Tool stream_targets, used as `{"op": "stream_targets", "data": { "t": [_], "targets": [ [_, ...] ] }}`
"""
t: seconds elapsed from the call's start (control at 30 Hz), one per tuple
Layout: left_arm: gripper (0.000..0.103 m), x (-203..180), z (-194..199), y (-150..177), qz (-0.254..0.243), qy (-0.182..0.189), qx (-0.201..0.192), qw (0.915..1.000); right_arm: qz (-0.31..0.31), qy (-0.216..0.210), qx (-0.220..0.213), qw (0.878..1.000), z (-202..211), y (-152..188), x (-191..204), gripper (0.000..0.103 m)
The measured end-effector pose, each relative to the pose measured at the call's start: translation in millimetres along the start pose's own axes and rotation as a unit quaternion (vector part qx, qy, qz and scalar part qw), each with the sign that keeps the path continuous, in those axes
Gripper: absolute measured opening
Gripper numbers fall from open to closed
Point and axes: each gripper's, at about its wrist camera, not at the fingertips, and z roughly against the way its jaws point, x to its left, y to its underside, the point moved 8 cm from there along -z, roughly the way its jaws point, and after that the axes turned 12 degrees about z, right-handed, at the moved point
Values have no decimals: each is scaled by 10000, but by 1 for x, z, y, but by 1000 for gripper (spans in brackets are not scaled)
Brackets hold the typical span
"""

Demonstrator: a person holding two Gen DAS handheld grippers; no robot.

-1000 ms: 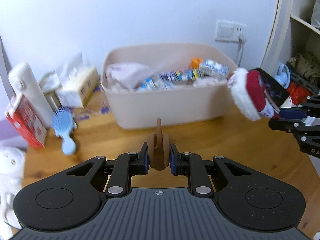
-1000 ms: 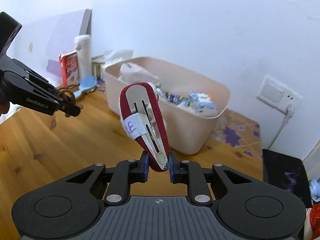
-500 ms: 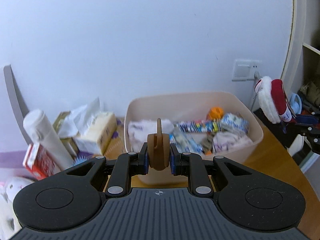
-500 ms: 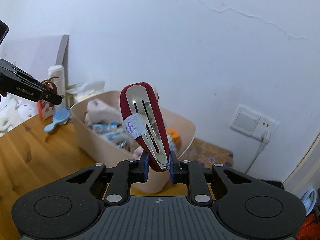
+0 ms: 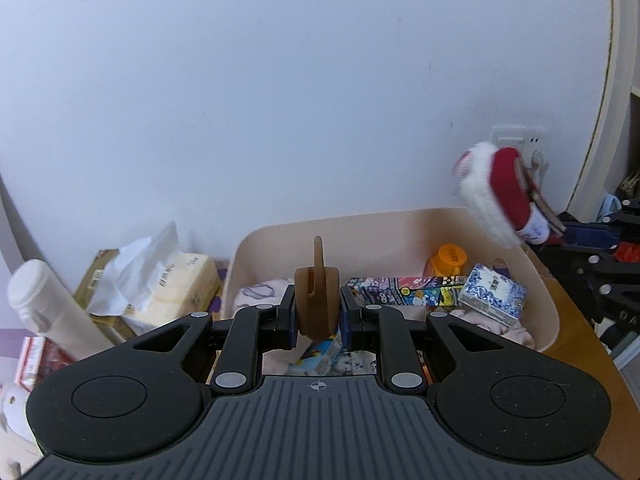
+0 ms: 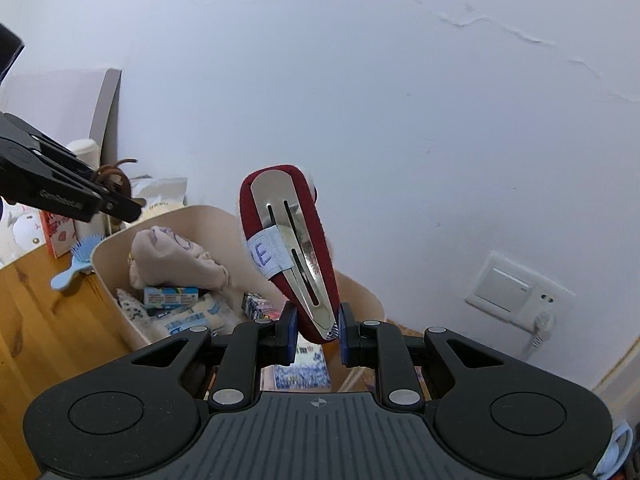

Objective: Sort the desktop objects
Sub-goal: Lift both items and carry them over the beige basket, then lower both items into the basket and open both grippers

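My left gripper [image 5: 318, 320] is shut on a brown hair tie [image 5: 317, 296] and holds it above the near left part of the beige bin [image 5: 552, 320]. My right gripper [image 6: 316, 328] is shut on a red hair clip [image 6: 288, 248] with a silver metal back and white fluffy trim; it hangs over the bin's [image 6: 108, 280] right end. The clip also shows in the left wrist view [image 5: 500, 196], and the left gripper with the hair tie [image 6: 114, 178] shows in the right wrist view. The bin holds cloth, small boxes and an orange bottle [image 5: 450, 260].
A white flask [image 5: 48, 308], a tissue pack [image 5: 160, 280] and a red carton [image 5: 36, 356] stand left of the bin. A blue hairbrush [image 6: 74, 268] lies on the wooden desk [image 6: 40, 340]. A wall socket [image 6: 516, 292] is at the right.
Both grippers have risen and moved forward to the bin, each still holding its object. The bin now lies right below them, and the view shows mostly wall.
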Motion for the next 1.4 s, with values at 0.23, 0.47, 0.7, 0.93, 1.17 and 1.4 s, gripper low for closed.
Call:
{"op": "stream_targets", "data": {
  "t": [0.23,0.47,0.7,0.93,1.17,1.4],
  "targets": [
    [19,-5,-35,17,208,-108,583,9980,-57,-253,371,9990,-44,7,12,19],
    [19,-1,-53,30,189,-276,910,9953,-233,-596,675,9957,-67,23,24,20],
    [20,-1,-60,40,334,-61,1255,9915,-100,-866,981,9914,-76,27,34,37],
    [69,-3,-53,40,407,-97,1277,9909,-344,-909,1014,9901,-67,26,33,64],
    [75,1,-43,40,500,-178,1396,9888,-979,-786,1075,9863,-54,27,23,93],
    [81,4,-28,37,493,-271,1331,9895,-1160,-543,1137,9852,-36,26,20,103]
  ]
}}
